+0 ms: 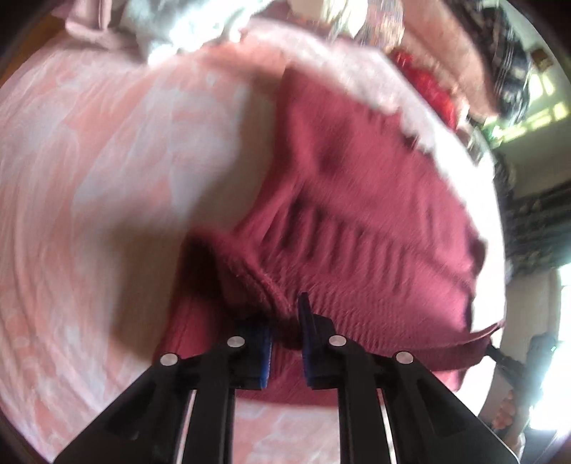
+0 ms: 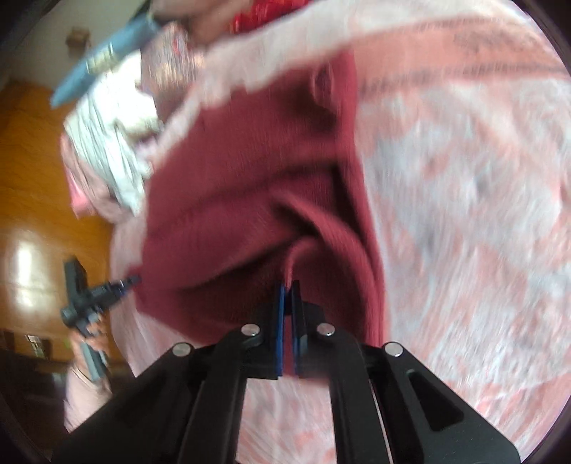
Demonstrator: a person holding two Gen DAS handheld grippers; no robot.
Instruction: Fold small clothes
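The garment [image 1: 357, 200], a dark red knitted piece, lay on the pink patterned bedspread [image 1: 89, 160], partly flat and partly raised at its near edge. Both views were blurred.

Left gripper [image 1: 285, 342]: jaws nearly together, clamped on a bunched fold of the garment's hem. The cloth rose into the jaws and was visibly gathered between the blue pads [image 1: 264, 353].

Right gripper [image 2: 288, 314]: jaws together, pinching a thin ridge of the same garment. Creases ran from the pinch point outward across the cloth, indicating tension.

The two grippers held the near edge at separate points, well apart. In the right wrist view the left gripper appeared at the garment's far-left corner.

Step in hand, as judged: the near edge was gripped at both ends and lifted clear of the bedspread, in preparation for a fold across the garment.

Next move, as judged: carry both grips together over the flat part toward the far edge, keeping the edge taut and level between them, then lower and release. Uneven travel would skew the fold. A loose pile of other clothes [image 1: 171, 25] lay beyond the far edge and should not be disturbed.
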